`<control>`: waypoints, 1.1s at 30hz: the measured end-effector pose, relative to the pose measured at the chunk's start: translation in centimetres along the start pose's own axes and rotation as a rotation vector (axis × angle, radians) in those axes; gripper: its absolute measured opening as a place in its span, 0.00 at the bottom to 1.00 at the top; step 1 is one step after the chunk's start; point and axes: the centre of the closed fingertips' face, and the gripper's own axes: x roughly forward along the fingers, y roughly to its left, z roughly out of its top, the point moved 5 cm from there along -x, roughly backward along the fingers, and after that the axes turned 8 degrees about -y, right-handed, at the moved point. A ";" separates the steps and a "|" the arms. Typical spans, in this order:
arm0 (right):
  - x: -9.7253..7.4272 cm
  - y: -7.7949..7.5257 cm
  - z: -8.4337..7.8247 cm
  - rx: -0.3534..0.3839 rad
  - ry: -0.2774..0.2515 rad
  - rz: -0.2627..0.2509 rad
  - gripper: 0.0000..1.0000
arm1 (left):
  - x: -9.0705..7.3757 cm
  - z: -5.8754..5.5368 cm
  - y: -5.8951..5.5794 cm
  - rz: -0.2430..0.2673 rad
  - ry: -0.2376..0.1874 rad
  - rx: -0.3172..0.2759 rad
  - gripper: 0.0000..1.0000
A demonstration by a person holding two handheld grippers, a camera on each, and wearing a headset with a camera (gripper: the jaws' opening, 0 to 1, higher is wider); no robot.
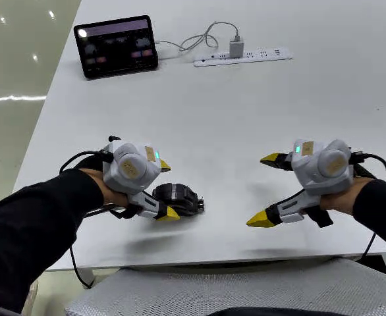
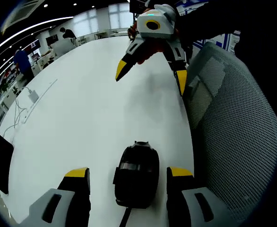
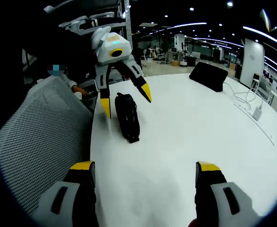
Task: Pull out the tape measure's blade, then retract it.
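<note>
Bright, even light from above falls on the white table [image 1: 246, 99], leaving only soft, pale shadows near its front edge. Lamps glare off the glossy floor [image 1: 15, 79] and the tablet [image 1: 116, 45]. Both gripper views bulge and bend at the edges; the black tape measure [image 2: 137, 175] looks murky.

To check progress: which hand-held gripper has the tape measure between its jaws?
The left hand-held gripper: its open jaws flank the tape measure; the right hand-held gripper is empty.
</note>
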 end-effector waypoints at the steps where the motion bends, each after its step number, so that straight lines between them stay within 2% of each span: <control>1: 0.4 0.2 0.2 -0.008 0.001 0.015 0.82 | 0.1 -0.1 0.0 -0.007 0.006 0.002 0.59; 6: 2.5 0.0 1.1 -0.048 0.008 0.062 0.75 | 0.5 -0.3 -0.5 -0.038 0.024 0.012 0.47; 8: 3.2 0.0 1.3 -0.058 0.011 0.077 0.72 | 0.6 -0.5 -0.6 -0.045 0.038 0.033 0.37; 9: 3.7 0.0 1.3 -0.065 0.016 0.085 0.69 | 0.7 -0.6 -0.8 -0.068 0.045 0.054 0.34; 11: 4.6 0.1 1.3 -0.084 0.027 0.104 0.64 | 0.8 -0.6 -0.6 -0.046 0.047 0.047 0.34; 15: 6.6 0.3 0.9 -0.095 0.052 0.136 0.50 | 0.8 -0.7 -0.7 -0.048 0.046 0.050 0.33; 20: 8.4 0.7 0.4 -0.104 0.076 0.156 0.40 | 0.8 -0.7 -0.6 -0.049 0.036 0.047 0.33; 25: 9.3 0.8 0.2 -0.149 0.089 0.170 0.34 | 0.8 -0.7 -0.6 -0.058 0.036 0.043 0.34; 33: 10.0 0.9 0.2 -0.191 0.105 0.191 0.16 | 0.8 -0.7 -0.6 -0.064 0.042 0.046 0.34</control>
